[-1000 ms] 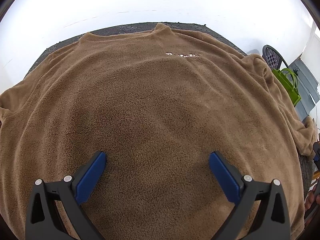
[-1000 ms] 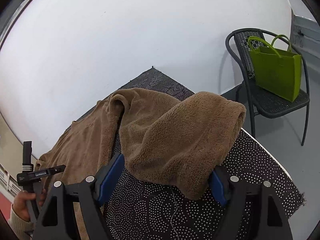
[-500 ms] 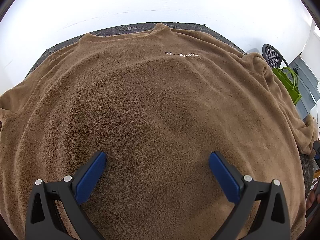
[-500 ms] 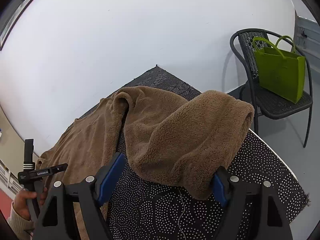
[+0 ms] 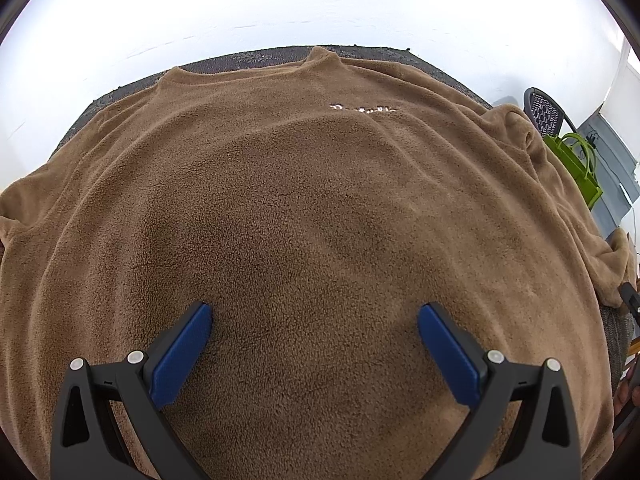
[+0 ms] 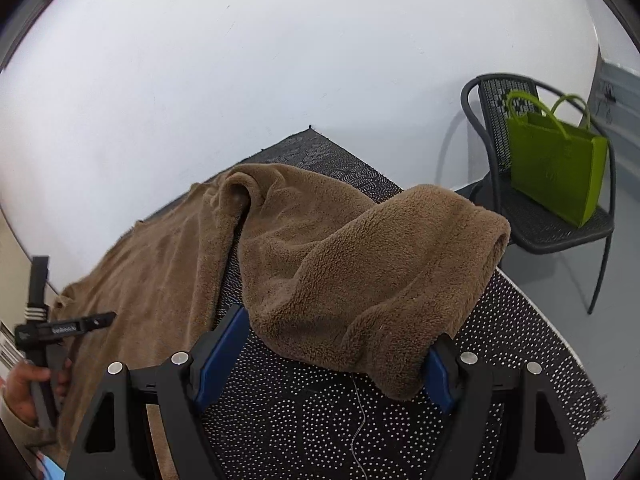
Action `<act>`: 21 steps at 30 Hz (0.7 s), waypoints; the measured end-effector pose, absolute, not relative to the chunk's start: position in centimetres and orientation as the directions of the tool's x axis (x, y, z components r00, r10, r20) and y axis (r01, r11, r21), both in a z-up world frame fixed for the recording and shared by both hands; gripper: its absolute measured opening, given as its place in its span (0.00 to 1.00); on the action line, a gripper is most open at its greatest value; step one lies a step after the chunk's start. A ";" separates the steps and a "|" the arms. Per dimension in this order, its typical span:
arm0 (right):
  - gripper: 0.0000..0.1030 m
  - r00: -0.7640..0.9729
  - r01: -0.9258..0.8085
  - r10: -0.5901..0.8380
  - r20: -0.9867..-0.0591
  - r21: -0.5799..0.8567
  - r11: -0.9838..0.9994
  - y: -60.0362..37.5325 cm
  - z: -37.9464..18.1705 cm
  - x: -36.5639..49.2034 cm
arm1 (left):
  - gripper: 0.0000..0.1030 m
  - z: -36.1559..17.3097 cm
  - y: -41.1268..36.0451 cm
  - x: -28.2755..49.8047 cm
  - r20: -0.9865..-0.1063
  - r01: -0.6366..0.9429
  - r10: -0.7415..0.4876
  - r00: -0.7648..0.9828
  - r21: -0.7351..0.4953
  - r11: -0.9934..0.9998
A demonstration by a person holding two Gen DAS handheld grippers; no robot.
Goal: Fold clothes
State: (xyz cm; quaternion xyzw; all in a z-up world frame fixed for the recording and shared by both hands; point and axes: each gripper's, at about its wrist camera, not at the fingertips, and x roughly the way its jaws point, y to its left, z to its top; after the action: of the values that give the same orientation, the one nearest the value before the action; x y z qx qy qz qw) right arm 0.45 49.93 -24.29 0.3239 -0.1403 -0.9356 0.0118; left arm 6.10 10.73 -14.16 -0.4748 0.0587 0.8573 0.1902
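Sitting on chair (image 6: 560, 228), green bag (image 6: 556, 172), contents unseen.

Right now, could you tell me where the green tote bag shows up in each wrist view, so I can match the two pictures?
Left wrist view: the green tote bag is small at the far right edge, beyond the brown fleece top.
Right wrist view: it stands large at upper right, on the seat of the black chair.
Shared landmark: the black chair, also visible behind the bag in the left wrist view.
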 end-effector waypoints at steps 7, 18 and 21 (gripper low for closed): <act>0.78 -0.797 -0.049 -0.061 -0.601 0.166 -0.985 48.0 -23.6 0.1 | 1.00 -14.1 10.6 6.2 -0.834 -0.383 0.277 -0.477 -0.087 -0.920; 0.78 -0.783 -0.065 -0.094 -0.615 0.232 -0.971 49.0 -24.4 -0.2 | 1.00 -14.2 10.5 6.2 -0.833 -0.386 0.277 -0.479 -0.084 -0.919; 0.78 -0.779 -0.060 -0.097 -0.620 0.228 -0.972 48.9 -24.6 -0.3 | 1.00 -14.2 10.5 6.2 -0.833 -0.387 0.278 -0.479 -0.084 -0.918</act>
State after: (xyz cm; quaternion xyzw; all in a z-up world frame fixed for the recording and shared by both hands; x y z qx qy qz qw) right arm -0.27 48.86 -24.56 0.3323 -0.1184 -0.9357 0.0098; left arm 6.22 10.49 -14.17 -0.4721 0.0578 0.8581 0.1936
